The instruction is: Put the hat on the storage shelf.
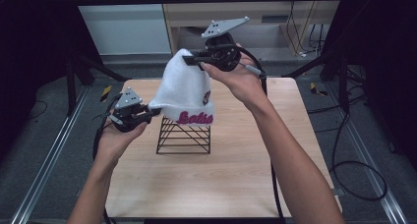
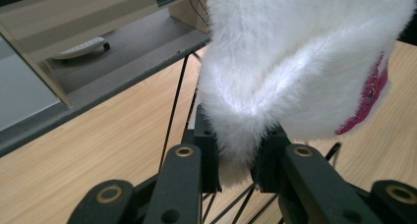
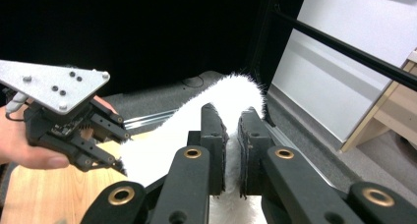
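Both forearms enter from the bottom of the high view. At the left, the left gripper (image 1: pixel 150 112) is clamped on the lower edge of the white fluffy hat (image 1: pixel 184 89); the right gripper (image 1: pixel 192 60), at upper centre, pinches its top. Hat hangs over the black wire stand (image 1: pixel 183 135) on the wooden table (image 1: pixel 221 175).

The white fluffy hat (image 1: pixel 184 94) carries pink script lettering on its brim, too blurred to read surely.

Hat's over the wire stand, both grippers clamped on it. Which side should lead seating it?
Left, probably. The left gripper grips the white hat at its brim, level with the top of the wire stand. The right gripper pinches the crown, higher up.
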### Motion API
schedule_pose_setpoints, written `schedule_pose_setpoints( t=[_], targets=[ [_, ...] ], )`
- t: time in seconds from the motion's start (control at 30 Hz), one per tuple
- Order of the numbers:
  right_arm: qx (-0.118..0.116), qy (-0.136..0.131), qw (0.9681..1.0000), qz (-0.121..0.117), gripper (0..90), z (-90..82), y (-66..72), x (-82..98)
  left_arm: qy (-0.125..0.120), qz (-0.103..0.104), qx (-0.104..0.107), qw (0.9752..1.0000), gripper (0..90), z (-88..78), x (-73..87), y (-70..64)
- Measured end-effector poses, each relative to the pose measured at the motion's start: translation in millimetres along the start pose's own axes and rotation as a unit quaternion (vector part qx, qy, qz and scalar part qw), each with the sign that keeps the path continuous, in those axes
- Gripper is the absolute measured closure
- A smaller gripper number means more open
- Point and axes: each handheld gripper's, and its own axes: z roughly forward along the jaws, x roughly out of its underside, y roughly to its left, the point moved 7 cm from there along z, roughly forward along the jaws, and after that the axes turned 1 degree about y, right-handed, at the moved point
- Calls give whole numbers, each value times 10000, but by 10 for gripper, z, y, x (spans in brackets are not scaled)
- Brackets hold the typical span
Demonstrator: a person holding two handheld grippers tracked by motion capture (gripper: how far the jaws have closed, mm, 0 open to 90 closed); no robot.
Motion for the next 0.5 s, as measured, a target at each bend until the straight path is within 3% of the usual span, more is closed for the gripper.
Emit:
schedule_pose_setpoints(
  t=[0.17, 0.5],
  targets=[
    [19, 66, 10000, 49, 841, 52, -20, 100, 73, -69, -187, 9998, 757, 108, 66, 49],
    [-55, 264, 9996, -63, 841, 101, 85, 282, 62, -172, -147, 9997, 755, 152, 292, 21]
  ],
)
